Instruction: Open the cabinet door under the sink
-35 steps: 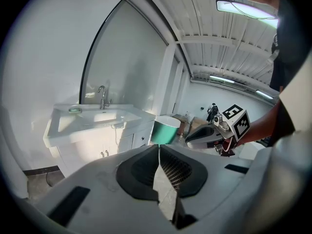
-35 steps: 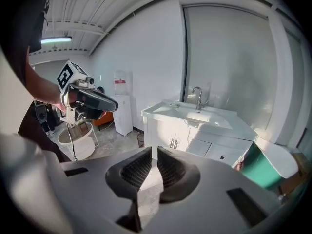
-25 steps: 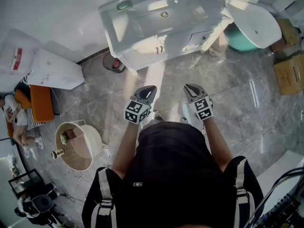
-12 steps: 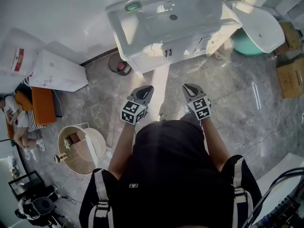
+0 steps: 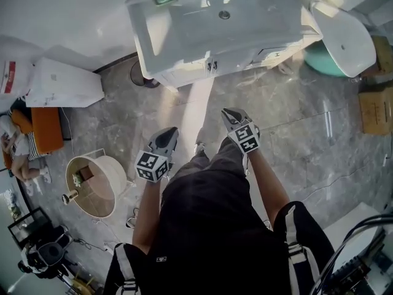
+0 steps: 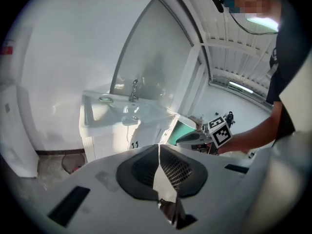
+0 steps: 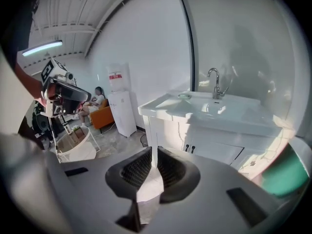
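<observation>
Floor tiles (image 5: 288,121) separate the cabinet door (image 5: 189,72) under the sink (image 5: 184,23) from left claw (image 5: 172,131) and right claw (image 5: 228,112), both clenched and empty; sink rim hides most of the door.

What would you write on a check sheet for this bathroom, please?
Surface: grey tiled floor, sunlit strip by the cabinet.
Job's things: cabinet doors under the sink, shut.
Clutter: basket, boxes, dark round thing by the cabinet.
Grippers: left gripper and right gripper shut, empty, away from the doors.
Cables: some at bottom right.
Surroundings: white wall, tub, orange sofa, person sitting.
</observation>
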Motion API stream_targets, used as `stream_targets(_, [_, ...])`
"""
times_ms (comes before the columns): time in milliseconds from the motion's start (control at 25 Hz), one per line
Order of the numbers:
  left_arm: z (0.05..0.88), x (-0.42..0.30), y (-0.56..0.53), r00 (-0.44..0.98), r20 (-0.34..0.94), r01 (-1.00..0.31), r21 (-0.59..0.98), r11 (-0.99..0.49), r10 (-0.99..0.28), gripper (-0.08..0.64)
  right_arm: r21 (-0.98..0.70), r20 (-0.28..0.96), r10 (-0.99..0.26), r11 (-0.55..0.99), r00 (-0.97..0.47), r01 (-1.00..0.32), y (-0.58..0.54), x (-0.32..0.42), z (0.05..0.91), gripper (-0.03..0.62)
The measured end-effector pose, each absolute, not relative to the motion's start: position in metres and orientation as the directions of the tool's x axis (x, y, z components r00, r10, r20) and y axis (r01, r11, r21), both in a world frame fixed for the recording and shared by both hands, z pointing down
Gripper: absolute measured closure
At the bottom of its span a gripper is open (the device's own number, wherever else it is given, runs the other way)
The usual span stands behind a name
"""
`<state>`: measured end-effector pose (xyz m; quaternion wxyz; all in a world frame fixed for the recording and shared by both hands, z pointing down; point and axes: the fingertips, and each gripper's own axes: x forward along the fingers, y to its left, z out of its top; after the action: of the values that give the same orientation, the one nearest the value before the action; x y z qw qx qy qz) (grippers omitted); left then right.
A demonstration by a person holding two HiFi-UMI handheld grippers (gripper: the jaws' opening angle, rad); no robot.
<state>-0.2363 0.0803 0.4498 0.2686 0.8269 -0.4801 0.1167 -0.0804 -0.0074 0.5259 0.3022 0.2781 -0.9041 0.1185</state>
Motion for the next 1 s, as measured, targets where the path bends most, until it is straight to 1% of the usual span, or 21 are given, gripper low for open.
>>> stream_targets(120, [0.467,-0.226,0.066,0.501,0.457,-0.857,0.383,-0.345,-0.735,0.541,-0.072,0.633,-0.4,0.823,-0.663,-0.564,-0.032,-0.074,0.551,0.502])
stream_targets(320, [0.518,-0.202,0.012,0.505,0.473,-0.852,0.407,-0.329,-0.722,0.541,-0.097,0.652,-0.383,0.813,-0.654,-0.574,-0.083,-0.064,0.605,0.502])
stream_targets(560, [0.598,-0.176,-0.066,0.509,0.485,-0.853,0.396,-0.34,-0.711,0.541,-0.1,0.644,-0.437,0.766,-0.628,-0.635,-0.149,-0.072,0.692,0.501])
stream_targets(720, [0.648,-0.158,-0.103,0.502,0.509,-0.854,0.42,-0.308,-0.699,0.541,-0.096,0.628,-0.486,0.727,-0.608,-0.68,-0.202,-0.084,0.742,0.494])
stream_targets(840, [0.68,-0.148,-0.1,0.515,0.531,-0.847,0.435,-0.305,-0.673,0.541,-0.081,0.615,-0.532,0.691,-0.582,-0.718,-0.232,-0.091,0.764,0.476])
stream_targets(1000, [0.708,-0.142,-0.085,0.529,0.557,-0.841,0.445,-0.308,-0.641,0.541,-0.107,0.617,-0.544,0.658,-0.569,-0.745,-0.256,-0.1,0.795,0.459])
